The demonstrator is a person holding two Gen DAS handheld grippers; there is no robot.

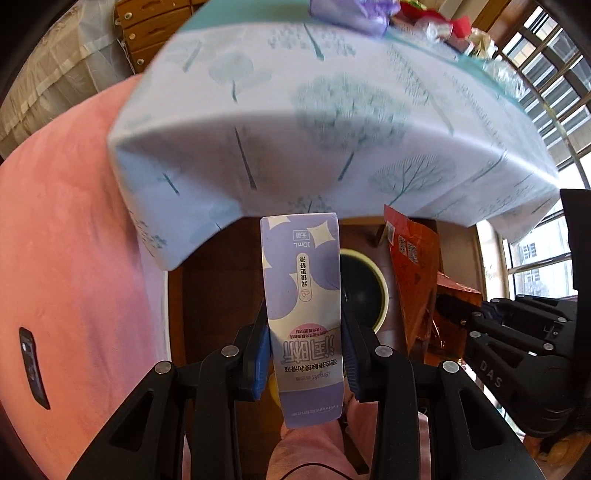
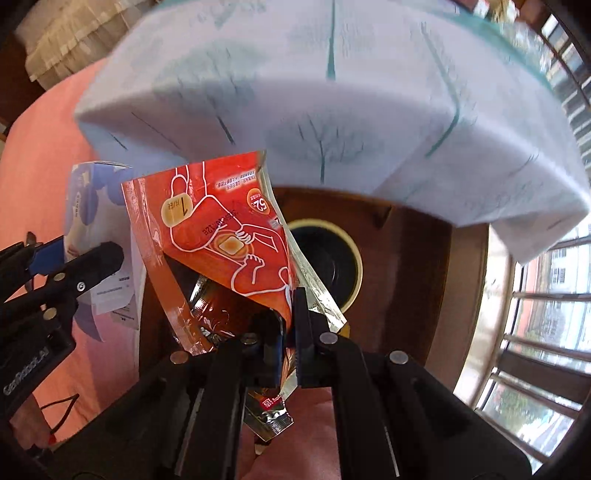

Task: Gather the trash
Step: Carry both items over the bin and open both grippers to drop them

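Note:
My left gripper (image 1: 304, 332) is shut on a small purple and white carton (image 1: 301, 295), held upright above a round bin with a cream rim (image 1: 382, 295) on the dark floor. My right gripper (image 2: 290, 321) is shut on a torn orange foil wrapper (image 2: 221, 229), held just left of the same bin (image 2: 351, 258). The wrapper (image 1: 417, 273) and the right gripper (image 1: 517, 332) show at the right of the left wrist view. The carton (image 2: 92, 206) and the left gripper (image 2: 74, 262) show at the left of the right wrist view.
A table under a pale cloth with a tree print (image 1: 314, 122) overhangs the bin. More litter (image 1: 424, 18) lies at its far edge. A pink bed cover (image 1: 66, 258) is on the left with a dark phone (image 1: 33, 365) on it. Windows (image 2: 546, 314) are on the right.

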